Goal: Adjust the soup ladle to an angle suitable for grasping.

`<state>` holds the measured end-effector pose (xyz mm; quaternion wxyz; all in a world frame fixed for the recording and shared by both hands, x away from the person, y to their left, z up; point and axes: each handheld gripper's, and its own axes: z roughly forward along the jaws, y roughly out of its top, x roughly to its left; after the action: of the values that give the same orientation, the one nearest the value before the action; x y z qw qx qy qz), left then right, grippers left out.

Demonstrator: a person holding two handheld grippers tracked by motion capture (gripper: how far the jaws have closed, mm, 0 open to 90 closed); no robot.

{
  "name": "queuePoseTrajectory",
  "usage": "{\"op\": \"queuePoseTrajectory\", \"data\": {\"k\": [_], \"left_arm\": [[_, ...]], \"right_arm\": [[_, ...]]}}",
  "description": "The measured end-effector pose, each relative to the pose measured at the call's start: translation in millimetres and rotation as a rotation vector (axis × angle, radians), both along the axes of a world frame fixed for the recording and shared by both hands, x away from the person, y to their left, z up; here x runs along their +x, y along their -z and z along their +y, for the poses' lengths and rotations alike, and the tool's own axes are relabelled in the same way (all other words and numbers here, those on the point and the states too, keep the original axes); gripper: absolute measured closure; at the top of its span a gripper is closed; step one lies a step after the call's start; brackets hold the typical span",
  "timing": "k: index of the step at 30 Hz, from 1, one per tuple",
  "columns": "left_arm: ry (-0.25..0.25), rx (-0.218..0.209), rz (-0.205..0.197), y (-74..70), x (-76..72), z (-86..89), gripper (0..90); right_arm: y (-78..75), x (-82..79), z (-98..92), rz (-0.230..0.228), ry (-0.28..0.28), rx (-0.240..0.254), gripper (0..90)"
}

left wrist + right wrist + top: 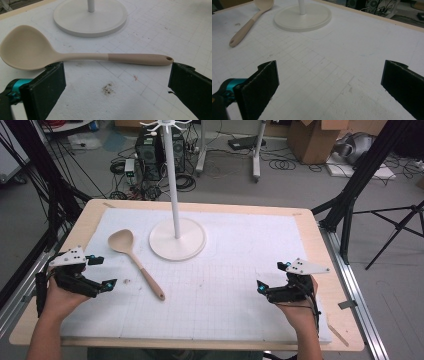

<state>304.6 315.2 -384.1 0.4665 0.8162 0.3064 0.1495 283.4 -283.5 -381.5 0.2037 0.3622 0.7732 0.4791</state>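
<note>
A beige plastic ladle-like spoon with a darker tan handle end (135, 261) lies flat on the white gridded mat (225, 290) that covers the wooden surface (320, 235), just beside the round base of the white hook stand (177, 238). Its bowl points away from the person and sits nearest the stand base; its handle runs back toward the person's side, the end with the small hole farthest from the stand.

The left hand-held gripper (102, 271) hovers near the spoon, on the side away from the stand, jaws spread wide and grasping nothing. In the left gripper view the spoon (75, 53) lies crosswise just beyond the two black jaw tips, not touching them, with the stand base (90, 17) behind it and a small brown smudge (108, 89) on the mat between the jaws.

The right hand-held gripper (272, 277) is well apart from the spoon, on the stand's other side, likewise released and empty. In its view the spoon (249, 22) lies far off beside the stand base (302, 17).
</note>
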Motion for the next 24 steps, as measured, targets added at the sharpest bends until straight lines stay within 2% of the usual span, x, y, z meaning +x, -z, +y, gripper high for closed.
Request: {"op": "queuePoseTrajectory", "data": {"k": [5, 15, 24], "left_arm": [[0.001, 0.003, -0.003, -1.9, -1.0, 2.0, 1.7], [0.006, -0.001, -0.008, -3.4, 1.6, 1.7, 1.7], [0.003, -0.004, -0.017, -6.8, -1.5, 5.1, 1.6]], "right_arm": [[-2.1, -0.9, 4.7, -0.002, -0.009, -0.006, 0.2], [-10.6, -2.5, 9.4, -0.022, -0.012, 0.014, 0.2], [-18.0, 6.3, 33.3, -0.023, -0.059, 0.002, 0.2]]}}
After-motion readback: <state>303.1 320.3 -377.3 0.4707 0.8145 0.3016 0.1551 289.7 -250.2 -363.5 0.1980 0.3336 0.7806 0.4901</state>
